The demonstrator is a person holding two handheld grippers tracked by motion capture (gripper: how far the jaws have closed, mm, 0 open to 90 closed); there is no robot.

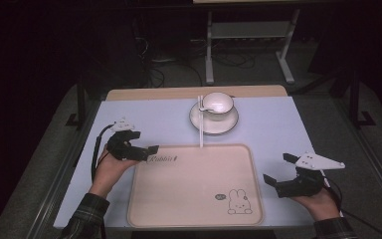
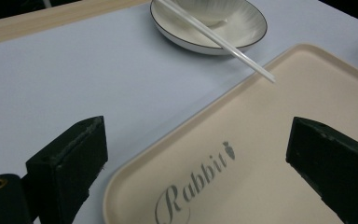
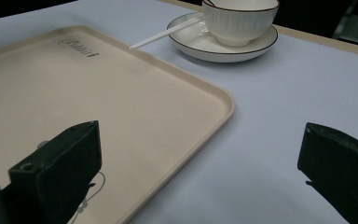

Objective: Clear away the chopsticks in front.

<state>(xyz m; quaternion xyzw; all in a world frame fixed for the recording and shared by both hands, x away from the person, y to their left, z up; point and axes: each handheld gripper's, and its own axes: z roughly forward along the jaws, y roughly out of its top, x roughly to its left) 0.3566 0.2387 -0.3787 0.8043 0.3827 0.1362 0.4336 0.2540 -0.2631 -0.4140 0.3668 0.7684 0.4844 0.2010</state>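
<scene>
A beige tray (image 1: 189, 172) with a rabbit drawing and the word "Rabbit" lies on the pale table at the front centre. Behind it a white bowl (image 1: 218, 103) stands on a white plate (image 1: 214, 122), and white chopsticks (image 1: 200, 122) rest from the plate down to the tray's far edge. My left gripper (image 1: 144, 144) hangs open over the tray's far left corner (image 2: 135, 186), jaws wide apart with nothing between them. My right gripper (image 1: 278, 169) is open just right of the tray's right rim (image 3: 223, 112), holding nothing. The bowl (image 3: 240, 18) and plate (image 3: 223, 49) lie ahead of it.
The pale mat (image 1: 144, 119) covers a wooden table whose far edge (image 1: 179, 92) shows behind the plate. A white metal frame (image 1: 248, 45) and cables stand on the dark floor beyond. Bare mat lies left and right of the tray.
</scene>
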